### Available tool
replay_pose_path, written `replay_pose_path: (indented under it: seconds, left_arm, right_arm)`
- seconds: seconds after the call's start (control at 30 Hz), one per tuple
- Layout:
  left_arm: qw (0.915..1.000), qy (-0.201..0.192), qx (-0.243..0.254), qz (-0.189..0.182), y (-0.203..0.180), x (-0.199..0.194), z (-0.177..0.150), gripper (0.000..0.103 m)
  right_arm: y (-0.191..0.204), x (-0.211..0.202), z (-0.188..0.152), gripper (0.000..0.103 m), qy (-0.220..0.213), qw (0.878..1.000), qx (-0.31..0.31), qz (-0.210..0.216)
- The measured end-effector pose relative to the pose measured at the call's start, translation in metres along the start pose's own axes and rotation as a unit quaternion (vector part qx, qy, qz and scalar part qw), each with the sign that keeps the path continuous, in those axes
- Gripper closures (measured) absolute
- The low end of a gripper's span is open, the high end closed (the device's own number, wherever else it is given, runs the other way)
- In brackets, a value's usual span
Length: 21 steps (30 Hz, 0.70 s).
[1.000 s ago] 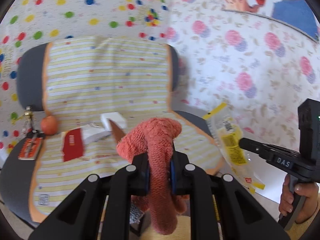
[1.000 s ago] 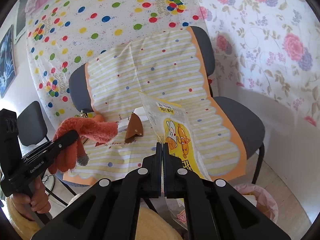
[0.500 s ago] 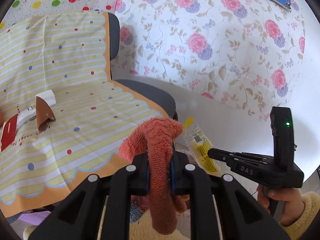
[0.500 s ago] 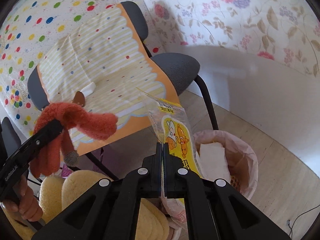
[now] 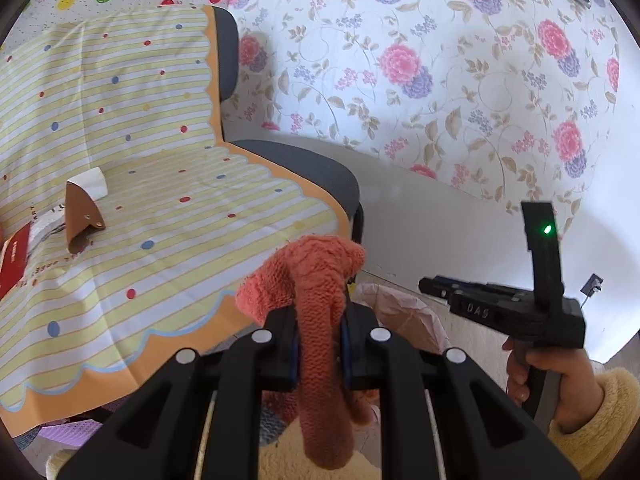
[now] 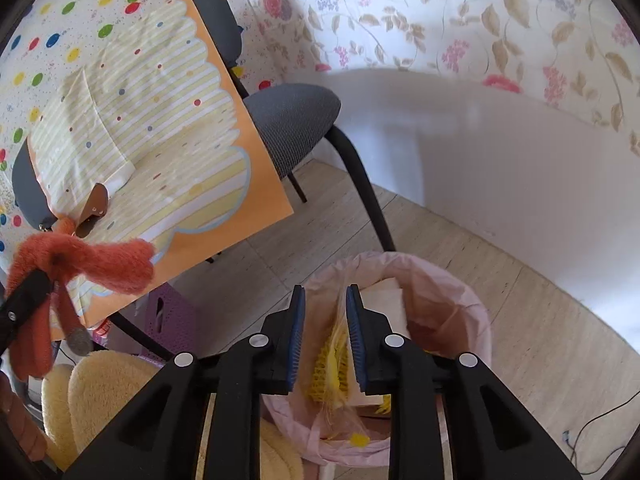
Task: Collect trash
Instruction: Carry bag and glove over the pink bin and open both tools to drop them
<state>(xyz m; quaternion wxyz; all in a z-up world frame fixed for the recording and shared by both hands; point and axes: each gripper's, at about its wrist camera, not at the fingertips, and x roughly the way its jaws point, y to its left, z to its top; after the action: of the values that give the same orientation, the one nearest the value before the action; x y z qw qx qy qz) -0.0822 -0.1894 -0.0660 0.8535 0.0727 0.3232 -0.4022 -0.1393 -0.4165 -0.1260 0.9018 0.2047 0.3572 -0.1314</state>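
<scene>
My left gripper (image 5: 320,344) is shut on an orange knitted glove (image 5: 316,280), which droops over and below its fingers. From the right wrist view, that glove (image 6: 92,260) hangs to the left of the bin. My right gripper (image 6: 325,296) hovers above a bin with a pink liner (image 6: 448,280), and its jaws are opening. A blurred yellow snack wrapper (image 6: 336,354) lies loose in the gap between them, over the bin, and the pads do not press it. White paper (image 6: 382,300) lies in the bin. The left wrist view shows the right gripper (image 5: 426,286) beside the bin's liner (image 5: 404,312).
A grey chair (image 5: 316,168) draped in a yellow striped cloth (image 5: 168,208) stands left of the bin; its black leg (image 6: 366,200) runs close to the liner. A brown leather pouch (image 5: 82,220), white paper (image 5: 94,180) and a red packet (image 5: 14,256) lie on the cloth. A purple stool (image 6: 168,312) sits under the chair.
Both grippers swung right and down from the chair to above the bin. The right jaws parted and the yellow wrapper slid down between them. The glove stayed clamped.
</scene>
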Motion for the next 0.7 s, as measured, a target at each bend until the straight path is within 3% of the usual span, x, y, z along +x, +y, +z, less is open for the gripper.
replay_pose_path:
  seconds: [0.2, 0.47, 0.53, 0.6, 0.7]
  left_arm:
    - [0.9971, 0.042, 0.043, -0.048, -0.034, 0.019, -0.006, 0.09]
    - [0.992, 0.061, 0.067, -0.089, -0.073, 0.051, 0.007, 0.088]
    - [0.9923, 0.064, 0.065, -0.084, -0.077, 0.059, 0.011, 0.076]
    - [0.9926, 0.063, 0.063, -0.083, -0.079, 0.065, 0.014, 0.039]
    - [0.9941, 0.055, 0.063, -0.069, -0.078, 0.068, 0.017, 0.03]
  right_arm:
    - [-0.006, -0.041, 0.005, 0.073, -0.034, 0.999, 0.002, 0.001]
    - [-0.018, -0.087, 0.012, 0.07, -0.086, 0.996, 0.012, -0.003]
    - [-0.021, -0.09, 0.013, 0.07, -0.091, 0.996, 0.012, -0.006]
    - [-0.023, -0.091, 0.014, 0.07, -0.091, 0.996, 0.012, -0.008]
    - [-0.024, -0.089, 0.013, 0.07, -0.085, 0.996, 0.01, -0.007]
